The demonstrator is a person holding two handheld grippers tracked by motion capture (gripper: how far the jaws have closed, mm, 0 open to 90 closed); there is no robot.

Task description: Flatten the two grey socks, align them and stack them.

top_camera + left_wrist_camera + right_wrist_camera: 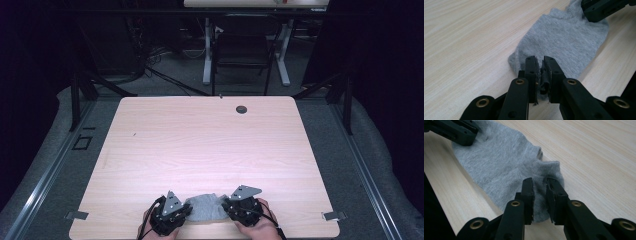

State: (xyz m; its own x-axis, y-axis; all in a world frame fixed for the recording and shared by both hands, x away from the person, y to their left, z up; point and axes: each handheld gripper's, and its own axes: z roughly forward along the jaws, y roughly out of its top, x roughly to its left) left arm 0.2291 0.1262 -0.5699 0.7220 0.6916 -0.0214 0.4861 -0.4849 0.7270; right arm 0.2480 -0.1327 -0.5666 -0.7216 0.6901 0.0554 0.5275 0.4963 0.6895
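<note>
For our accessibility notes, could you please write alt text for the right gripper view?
A grey sock lies flat on a pale wooden table, one end between the slightly parted jaws of the right gripper. The left gripper sits on the sock's far end, top left.

The sock [206,208] lies flat on the surface [210,145], close to its near edge and about midway along it; the left tool [186,210] sits at the sock's left end, the right tool [224,205] at its right end, so the sock lies between them; a hand [150,222] behind the left tool and a hand [257,225] behind the right one come in over the near edge; a small round hole [241,109] sits near the surface's far edge, right of centre; beyond the far edge a chair [243,45] stands on the floor.
</note>
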